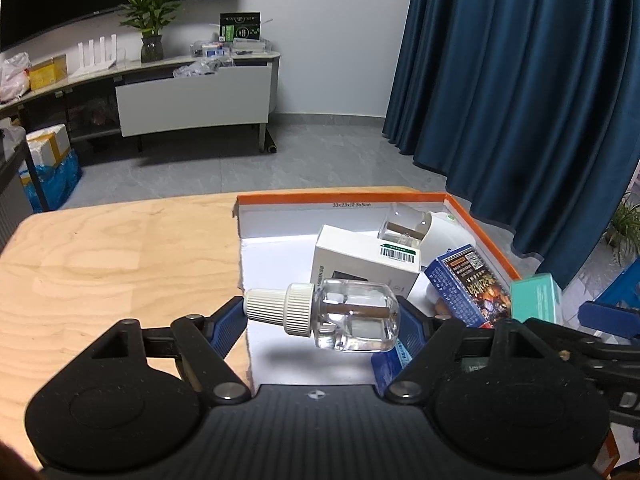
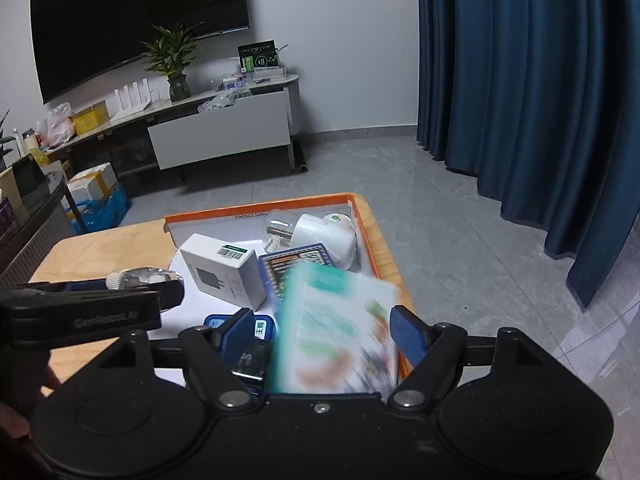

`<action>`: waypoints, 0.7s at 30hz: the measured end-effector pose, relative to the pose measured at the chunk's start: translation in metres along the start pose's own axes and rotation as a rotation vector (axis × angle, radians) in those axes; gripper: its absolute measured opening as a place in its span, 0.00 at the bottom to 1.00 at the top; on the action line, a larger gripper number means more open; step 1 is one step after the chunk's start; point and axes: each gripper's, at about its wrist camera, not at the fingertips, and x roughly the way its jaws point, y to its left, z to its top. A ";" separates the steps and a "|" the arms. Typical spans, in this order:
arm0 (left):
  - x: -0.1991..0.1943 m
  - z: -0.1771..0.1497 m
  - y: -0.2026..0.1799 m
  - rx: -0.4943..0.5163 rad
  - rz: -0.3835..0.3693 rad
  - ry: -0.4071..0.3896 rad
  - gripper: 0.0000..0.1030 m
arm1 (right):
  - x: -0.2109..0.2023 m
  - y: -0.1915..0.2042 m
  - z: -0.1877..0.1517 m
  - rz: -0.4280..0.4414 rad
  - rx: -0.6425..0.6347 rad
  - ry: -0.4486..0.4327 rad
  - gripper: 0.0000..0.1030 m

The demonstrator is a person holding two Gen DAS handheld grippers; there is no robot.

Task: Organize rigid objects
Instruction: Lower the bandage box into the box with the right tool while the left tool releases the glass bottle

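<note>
**Bottle and box over the tray**

We clamp our left hand-held gripper (image 1: 322, 316) on a clear bottle (image 1: 344, 314) lying crosswise above the orange-rimmed tray (image 1: 340, 197), cap pointing left. Our right hand-held gripper (image 2: 322, 334) stands apart; the blurred teal box (image 2: 340, 332) sits between its fingers.

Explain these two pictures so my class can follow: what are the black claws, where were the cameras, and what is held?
There is no robot: a person holds a two-finger gripper in each hand, each with a camera looking along its fingers. One picture comes from the left gripper, the other from the right gripper. On a table sits an orange-rimmed tray holding a white box, a blue box and a white rounded device. The left gripper clamps a clear bottle by cap and base above the tray. A blurred teal box lies between the right gripper's open fingers, apparently loose.
</note>
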 end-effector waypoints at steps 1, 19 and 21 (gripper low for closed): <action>0.002 0.001 0.000 0.000 -0.002 0.004 0.77 | -0.003 -0.002 0.000 0.003 0.008 -0.010 0.86; -0.017 0.005 0.000 -0.027 0.008 0.024 0.95 | -0.038 -0.004 -0.002 0.011 -0.016 -0.031 0.89; -0.037 0.003 -0.004 -0.024 0.047 0.013 0.99 | -0.049 -0.002 -0.004 0.008 -0.036 -0.035 0.91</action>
